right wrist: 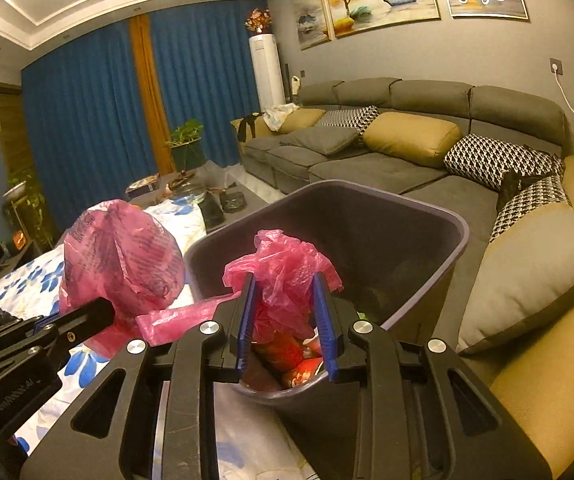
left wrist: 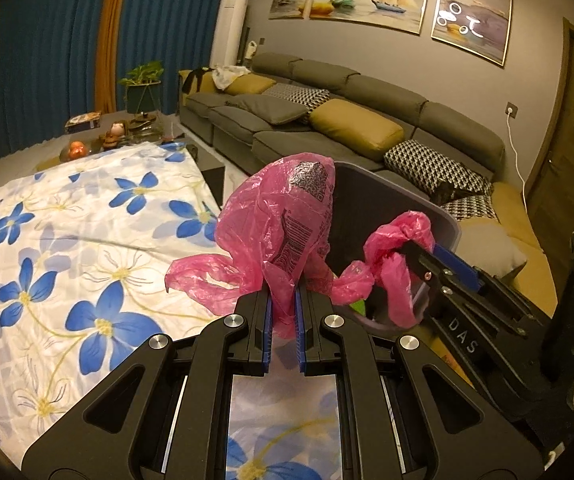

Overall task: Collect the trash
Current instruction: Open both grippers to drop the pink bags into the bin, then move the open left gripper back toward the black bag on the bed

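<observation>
The left claw [left wrist: 284, 312] is pinching one stretch of a pink plastic bag [left wrist: 283, 216], its blue pads [left wrist: 298, 320] pressed tight on the thin film. Above that grip the bag is ballooning upward, with dark printing showing on its side. The right claw [right wrist: 287, 312] is gripping another bunched part of the same bag [right wrist: 287, 264], crumpled plastic filling the gap between its blue pads [right wrist: 323, 320]. A twisted strip of the bag is stretching between the two grips.

Both claws are holding the bag over the near rim of a dark bin [right wrist: 419, 216], which is standing beside a bench covered in a white cloth with blue flowers [left wrist: 87, 240]. Inside the bin, red wrappers [right wrist: 295, 364] are lying at the bottom, seen from the right wrist view. A grey sofa [right wrist: 367, 168] with yellow and patterned cushions is running along the wall behind the bin.
</observation>
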The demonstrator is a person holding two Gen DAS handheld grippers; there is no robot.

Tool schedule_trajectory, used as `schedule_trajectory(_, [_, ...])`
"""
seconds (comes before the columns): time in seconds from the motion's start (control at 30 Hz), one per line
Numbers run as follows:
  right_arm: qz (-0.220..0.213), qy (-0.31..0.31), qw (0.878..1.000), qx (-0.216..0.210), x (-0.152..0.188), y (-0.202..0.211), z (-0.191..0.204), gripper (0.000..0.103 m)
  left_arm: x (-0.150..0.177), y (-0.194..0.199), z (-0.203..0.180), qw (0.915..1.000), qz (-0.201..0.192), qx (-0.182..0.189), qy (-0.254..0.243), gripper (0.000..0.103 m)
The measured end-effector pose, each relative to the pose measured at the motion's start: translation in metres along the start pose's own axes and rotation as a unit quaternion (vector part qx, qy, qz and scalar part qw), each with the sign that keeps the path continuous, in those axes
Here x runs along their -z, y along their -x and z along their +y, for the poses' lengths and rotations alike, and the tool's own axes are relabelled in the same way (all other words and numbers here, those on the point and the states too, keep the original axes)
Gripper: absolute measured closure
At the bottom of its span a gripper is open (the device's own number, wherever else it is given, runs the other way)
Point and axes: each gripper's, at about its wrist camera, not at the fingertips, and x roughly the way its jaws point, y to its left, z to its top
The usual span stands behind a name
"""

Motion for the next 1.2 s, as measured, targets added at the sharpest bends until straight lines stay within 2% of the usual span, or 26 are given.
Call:
schedule_trajectory(0.2, [0.001, -0.005, 1.000, 0.010, 0.001, -0.004, -0.004, 0.073, -0.010, -0.010, -0.007, 0.9999, -0.007, 0.016, 0.002, 0.095])
schedule_trajectory(0.4, [0.005, -0.012, 1.000, 0.018, 0.003, -0.008, -0.009, 0.063, -0.015, -0.029, -0.016, 0.9990, 0.001, 0.045, -0.004, 0.094])
schedule_trajectory(0.5, [0.004, -0.015, 1.000, 0.022, 0.005, -0.006, -0.007, 0.061, -0.015, -0.040, -0.017, 0.9981, 0.013, 0.061, -0.005, 0.088])
schedule_trajectory(0.53, [0.004, -0.016, 1.000, 0.023, 0.005, -0.006, -0.008, 0.058, -0.014, -0.041, -0.017, 0.9977, 0.014, 0.066, -0.003, 0.084])
schedule_trajectory(0.6, [0.004, -0.020, 0.999, 0.024, 0.005, -0.007, -0.010, 0.057, -0.013, -0.044, -0.014, 0.9967, 0.018, 0.079, 0.001, 0.067])
schedule_trajectory(0.63, [0.005, -0.021, 0.999, 0.025, 0.005, -0.007, -0.011, 0.057, -0.013, -0.044, -0.013, 0.9967, 0.018, 0.079, 0.003, 0.054])
schedule_trajectory(0.77, [0.000, -0.026, 0.999, 0.029, 0.005, -0.002, -0.014, 0.056, -0.011, -0.041, -0.009, 0.9968, 0.010, 0.079, 0.009, 0.037])
schedule_trajectory(1.0, [-0.014, -0.026, 0.999, 0.035, 0.003, 0.011, -0.013, 0.050, -0.004, -0.028, 0.006, 0.9983, 0.000, 0.055, 0.020, 0.032])
schedule_trajectory(1.1, [-0.018, -0.016, 0.999, 0.030, 0.006, 0.018, -0.005, 0.044, 0.004, -0.012, 0.021, 0.9991, -0.009, 0.023, 0.033, 0.029])
schedule_trajectory(1.2, [-0.021, -0.004, 1.000, 0.021, 0.011, 0.024, 0.006, 0.034, 0.014, 0.003, 0.034, 0.9989, -0.020, -0.031, 0.030, 0.025])
